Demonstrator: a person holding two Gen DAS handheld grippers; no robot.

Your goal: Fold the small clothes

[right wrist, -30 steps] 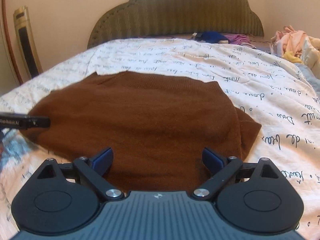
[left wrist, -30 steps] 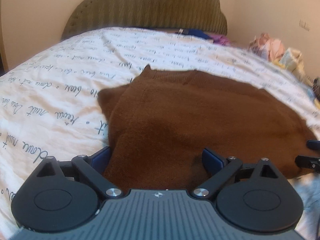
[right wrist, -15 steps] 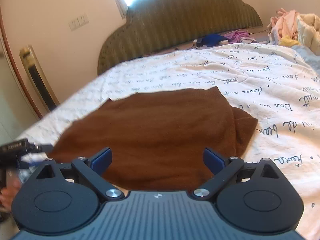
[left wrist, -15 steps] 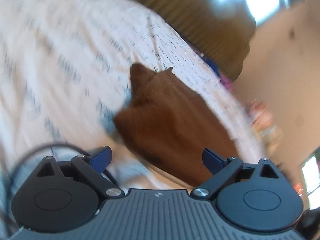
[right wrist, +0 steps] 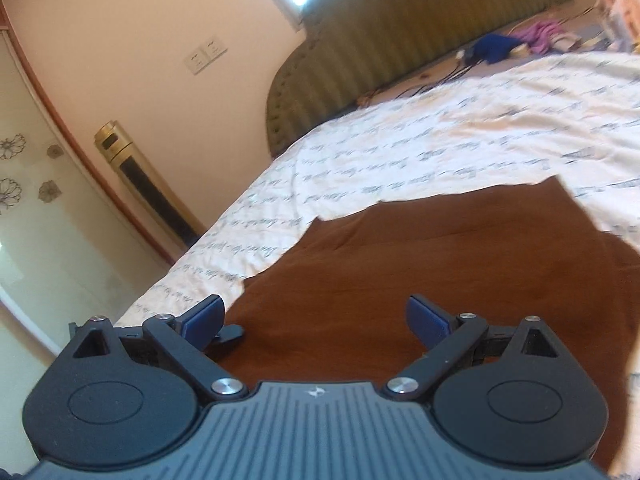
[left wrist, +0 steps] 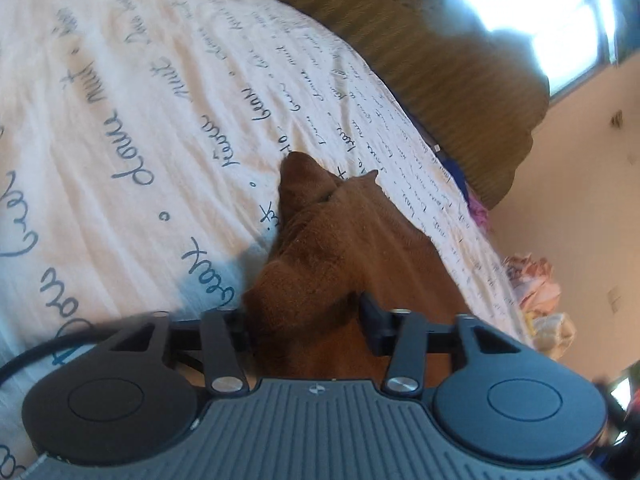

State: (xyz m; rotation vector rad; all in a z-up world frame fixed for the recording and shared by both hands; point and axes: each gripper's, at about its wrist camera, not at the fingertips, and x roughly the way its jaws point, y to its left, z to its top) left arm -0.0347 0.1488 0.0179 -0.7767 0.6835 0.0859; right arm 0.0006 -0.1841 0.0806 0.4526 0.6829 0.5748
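The brown sweater (right wrist: 460, 280) lies spread on the bed, on a white duvet (left wrist: 120, 128) printed with dark handwriting. In the left wrist view a bunched-up edge of the sweater (left wrist: 316, 264) rises between the fingers of the left gripper (left wrist: 304, 320); these have just been closing and now pinch that fold. The right gripper (right wrist: 314, 316) hangs over the near part of the sweater with its fingers wide apart and nothing between them. Past the duvet stands an olive padded headboard (right wrist: 400, 32), with blue and purple clothes (right wrist: 512, 42) at its foot. A pile of pale clothes (left wrist: 536, 292) sits at the bed's far side. The walls are cream, with a bright window (left wrist: 532, 12), a pair of wall switches (right wrist: 206, 54), and a gold tower unit (right wrist: 140, 176) by a glass panel with flower decals.
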